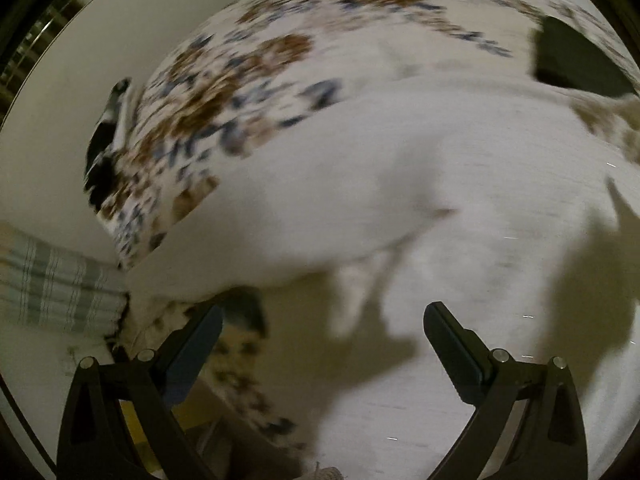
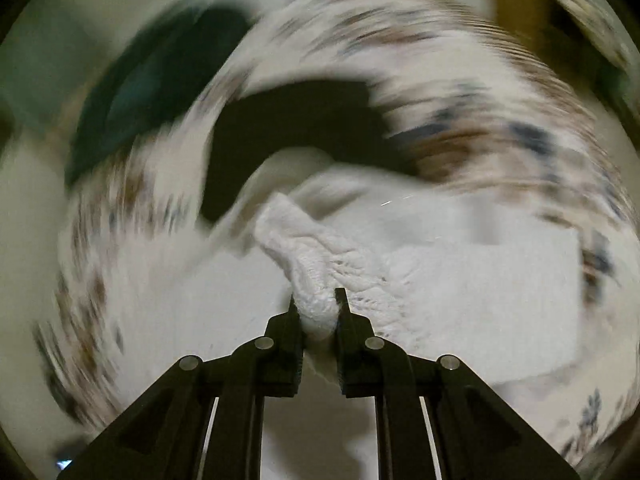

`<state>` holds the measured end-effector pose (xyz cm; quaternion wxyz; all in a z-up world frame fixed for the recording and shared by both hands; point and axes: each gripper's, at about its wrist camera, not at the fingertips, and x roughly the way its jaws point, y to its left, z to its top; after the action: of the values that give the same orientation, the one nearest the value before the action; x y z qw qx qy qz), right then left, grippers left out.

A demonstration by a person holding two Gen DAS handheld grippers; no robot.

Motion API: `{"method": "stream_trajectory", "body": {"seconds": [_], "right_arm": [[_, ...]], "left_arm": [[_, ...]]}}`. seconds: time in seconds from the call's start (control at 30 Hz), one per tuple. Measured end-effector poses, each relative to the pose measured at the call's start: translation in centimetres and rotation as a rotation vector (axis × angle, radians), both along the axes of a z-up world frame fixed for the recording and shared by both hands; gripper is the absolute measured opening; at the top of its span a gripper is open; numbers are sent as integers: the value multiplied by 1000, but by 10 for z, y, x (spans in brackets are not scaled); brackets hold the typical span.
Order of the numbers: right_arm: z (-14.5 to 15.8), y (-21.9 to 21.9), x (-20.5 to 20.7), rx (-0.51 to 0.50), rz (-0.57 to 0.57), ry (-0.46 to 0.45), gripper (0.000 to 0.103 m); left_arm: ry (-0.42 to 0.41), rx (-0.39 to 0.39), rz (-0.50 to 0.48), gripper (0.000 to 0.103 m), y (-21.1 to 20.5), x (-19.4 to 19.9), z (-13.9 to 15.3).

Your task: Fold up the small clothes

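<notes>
A white knitted garment [image 2: 344, 264] is bunched between the jaws of my right gripper [image 2: 318, 300], which is shut on its edge. The rest of it spreads white to the right, over a flower-patterned cloth [image 2: 500, 140]. In the left wrist view the same white garment [image 1: 400, 168] hangs or lies across the middle, blurred, over the brown and blue flower-patterned cloth [image 1: 208, 92]. My left gripper [image 1: 322, 320] is open and empty, with its fingers just below the garment's lower edge.
A dark green item [image 1: 576, 56] lies at the right and another dark green cloth [image 2: 160, 92] at the upper left of the right wrist view. A black piece [image 2: 304, 120] lies behind the white garment. A green striped cloth [image 1: 56, 284] lies at left.
</notes>
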<state>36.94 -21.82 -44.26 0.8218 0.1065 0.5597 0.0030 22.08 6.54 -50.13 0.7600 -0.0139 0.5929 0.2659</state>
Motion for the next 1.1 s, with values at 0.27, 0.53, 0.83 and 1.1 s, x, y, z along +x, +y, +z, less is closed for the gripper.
{"method": "stream_trajectory", "body": {"seconds": [0.27,0.53,0.83,1.1], "right_arm": [[-76,209,10,-183,370,36,13],[-94,246,12,-194,394,109,14],[-51,141,-2,87,186,220,71],[-59,64,-31,57,35,308,71]], "left_arm": [[12,22,123,103,73,-23,-13],[16,-7,175,103,100,-29,-23],[-20,-159,294,103,154,-64,-11],[-57,-315,615,103,244,-132,-39]]}}
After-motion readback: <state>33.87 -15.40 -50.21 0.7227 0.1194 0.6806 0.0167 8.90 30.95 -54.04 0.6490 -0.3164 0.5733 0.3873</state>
